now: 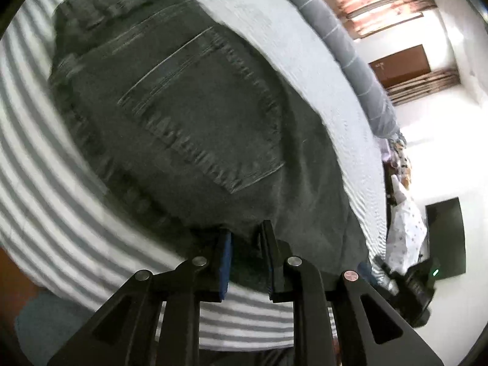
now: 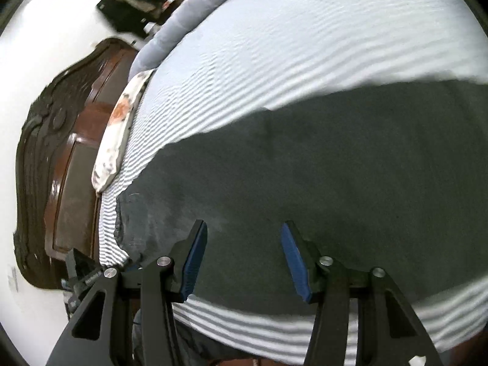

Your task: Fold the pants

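1. One pair of dark grey pants (image 1: 195,116) spread flat on one striped bedsheet (image 1: 45,189).
2. Left gripper (image 1: 247,238): narrowly parted above the pants' edge, gripping nothing.
3. Right gripper (image 2: 244,244): wide apart over the fabric, empty.
4. One back pocket (image 1: 207,116) visible.

Black angular linkage arms with silver pivot pins — blue pads inside each tool's (image 2: 241,259) fingers.
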